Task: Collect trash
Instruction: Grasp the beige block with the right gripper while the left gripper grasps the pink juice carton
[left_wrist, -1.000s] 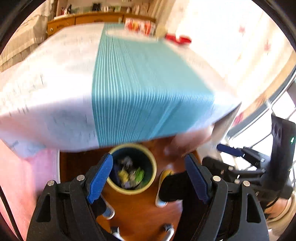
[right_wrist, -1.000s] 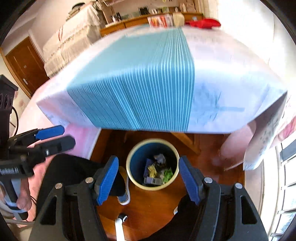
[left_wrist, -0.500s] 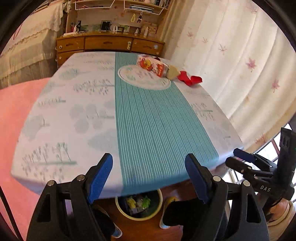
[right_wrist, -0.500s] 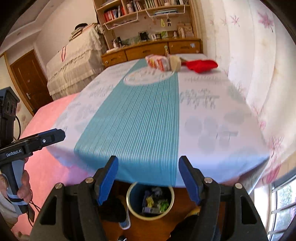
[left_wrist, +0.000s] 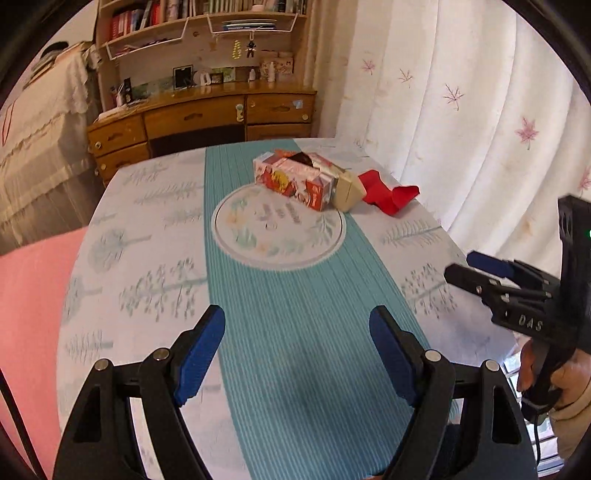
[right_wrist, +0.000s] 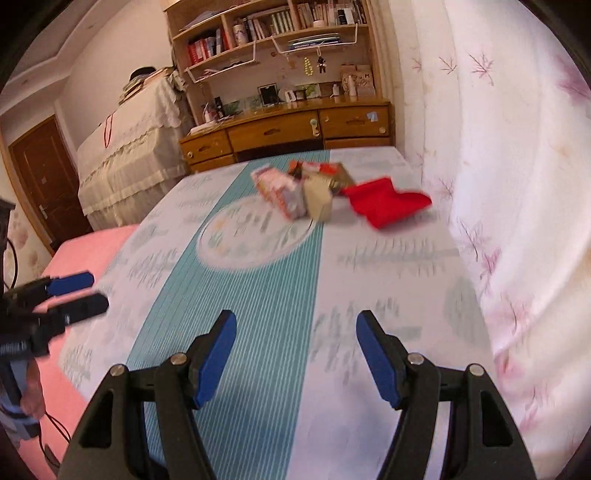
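Left tongs (left_wrist: 297, 354): spread wide, holding nothing, above the tablecloth (left_wrist: 295, 295).
Right tongs (right_wrist: 295, 354): spread wide, holding nothing.
Trash: carton (left_wrist: 295, 181), beige box (left_wrist: 347, 192) and red wrapper (left_wrist: 388, 194) together at the far end, well apart from both tongs.

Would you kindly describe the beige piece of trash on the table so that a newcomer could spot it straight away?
Start at the table with the teal stripe down its middle and look to its far end, near the white curtain. Three items lie in a row there. The beige carton is the middle one, small and wedge-shaped, between the larger printed red-and-white box and the crumpled red wrapper.
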